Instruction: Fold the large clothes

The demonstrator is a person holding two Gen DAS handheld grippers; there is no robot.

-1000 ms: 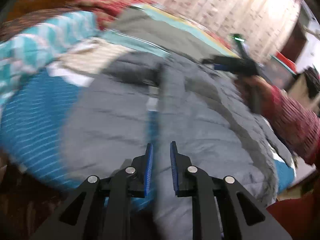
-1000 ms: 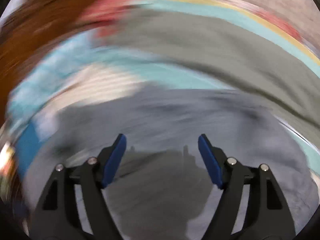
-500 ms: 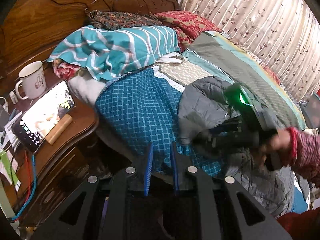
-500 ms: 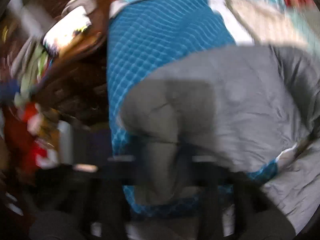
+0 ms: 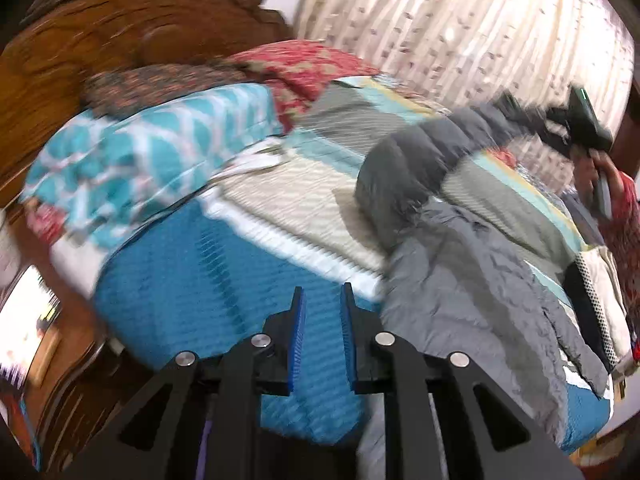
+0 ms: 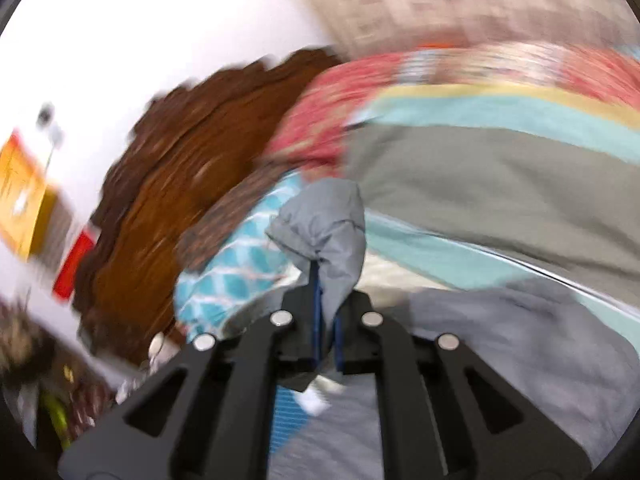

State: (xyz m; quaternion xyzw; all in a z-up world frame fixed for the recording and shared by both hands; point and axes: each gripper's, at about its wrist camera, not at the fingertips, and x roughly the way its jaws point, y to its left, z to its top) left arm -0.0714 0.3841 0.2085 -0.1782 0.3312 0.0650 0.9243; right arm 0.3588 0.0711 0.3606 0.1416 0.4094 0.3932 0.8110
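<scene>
Jacket (image 5: pixel 472 248) sleeve raised toward curtain (image 5: pixel 460 24)

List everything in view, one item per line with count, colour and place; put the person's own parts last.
jacket: one, grey, spread on the bed, one end lifted toward the curtain
bedspread: one, blue with cream and grey stripes, covering the bed
pillow: one, teal and white, at the head of the bed
cushion: one, red patterned, behind the pillow
headboard: one, brown carved wood, behind the bedding
curtain: one, cream patterned, far side of the bed
left gripper: one, black with blue pads, jaws slightly apart, nothing between them
right gripper: one, black, jaws clamped on a bunch of jacket
hand: one, red patterned sleeve, holding the right gripper
</scene>
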